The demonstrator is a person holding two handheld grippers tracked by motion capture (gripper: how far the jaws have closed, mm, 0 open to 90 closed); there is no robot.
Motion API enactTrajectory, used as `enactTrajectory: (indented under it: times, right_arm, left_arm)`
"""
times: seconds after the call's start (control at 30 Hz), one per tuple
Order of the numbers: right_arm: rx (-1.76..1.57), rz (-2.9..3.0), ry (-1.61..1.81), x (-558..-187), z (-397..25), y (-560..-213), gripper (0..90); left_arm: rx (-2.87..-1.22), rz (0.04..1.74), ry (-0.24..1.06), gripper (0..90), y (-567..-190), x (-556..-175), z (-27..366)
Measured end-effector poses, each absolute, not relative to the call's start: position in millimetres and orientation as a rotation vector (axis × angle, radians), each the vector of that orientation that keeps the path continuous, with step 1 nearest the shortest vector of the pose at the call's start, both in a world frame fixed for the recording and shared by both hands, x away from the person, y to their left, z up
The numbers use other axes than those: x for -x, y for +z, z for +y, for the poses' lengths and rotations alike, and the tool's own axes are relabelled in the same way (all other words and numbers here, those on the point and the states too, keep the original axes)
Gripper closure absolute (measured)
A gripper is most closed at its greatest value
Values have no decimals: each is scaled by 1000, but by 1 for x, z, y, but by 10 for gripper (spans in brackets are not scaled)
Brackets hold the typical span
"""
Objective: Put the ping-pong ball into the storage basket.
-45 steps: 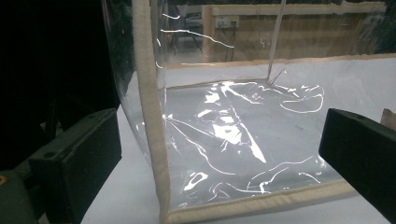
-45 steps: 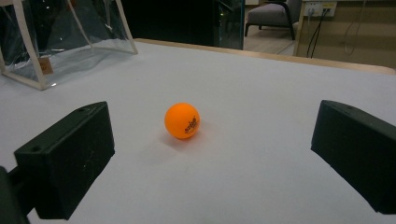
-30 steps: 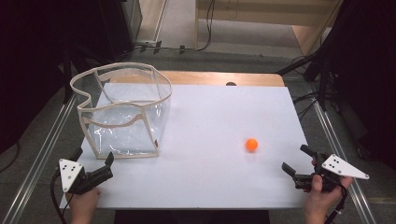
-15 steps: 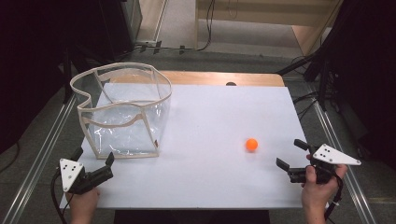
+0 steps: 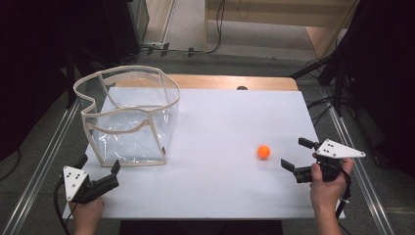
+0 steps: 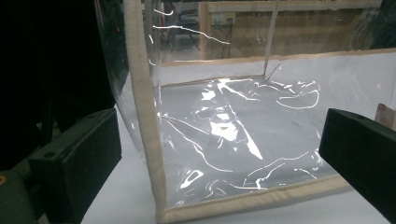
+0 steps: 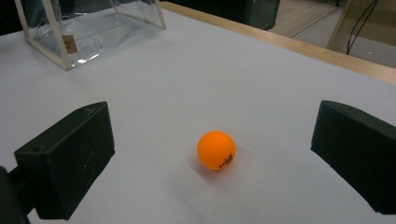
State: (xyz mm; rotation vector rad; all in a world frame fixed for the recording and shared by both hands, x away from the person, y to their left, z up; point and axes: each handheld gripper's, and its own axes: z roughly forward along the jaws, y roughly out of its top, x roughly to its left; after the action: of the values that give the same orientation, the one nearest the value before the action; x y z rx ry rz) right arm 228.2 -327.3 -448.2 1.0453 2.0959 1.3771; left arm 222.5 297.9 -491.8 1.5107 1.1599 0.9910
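The white-topped bench (image 5: 215, 147) lies bare across its whole middle, so a gripper can pass freely between the two sides. The only tall obstacle is the clear plastic bag with cream fabric edging (image 5: 128, 117), standing open at the far left; its near corner seam (image 6: 144, 116) rises directly in front of the left gripper (image 5: 97, 172), just beside the open jaws. The small orange ball (image 7: 216, 150) sits alone near the right edge, with nothing around it; the right gripper (image 5: 296, 155), jaws spread wide, faces it over bare surface. Ball and bag stand well apart.
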Motion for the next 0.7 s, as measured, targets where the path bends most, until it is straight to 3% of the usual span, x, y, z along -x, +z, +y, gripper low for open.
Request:
enactTrajectory:
  times: [0.23,0.33,0.63,0.7]
  right_arm:
    - [-1046,2132,1349,-236,-320,-444,0]
    - [-1042,2145,1310,-240,-317,-442,57]
    - [-1029,2203,1309,-254,-307,-439,55]
    - [-1025,2228,1315,-257,-305,-439,6]
  left_arm:
    - [-1521,1154,993,0,-492,-222,297]
    - [-1527,1152,996,0,-492,-223,297]
    - [-1529,1152,994,0,-492,-223,296]
    - [-1529,1151,993,0,-492,-223,296]
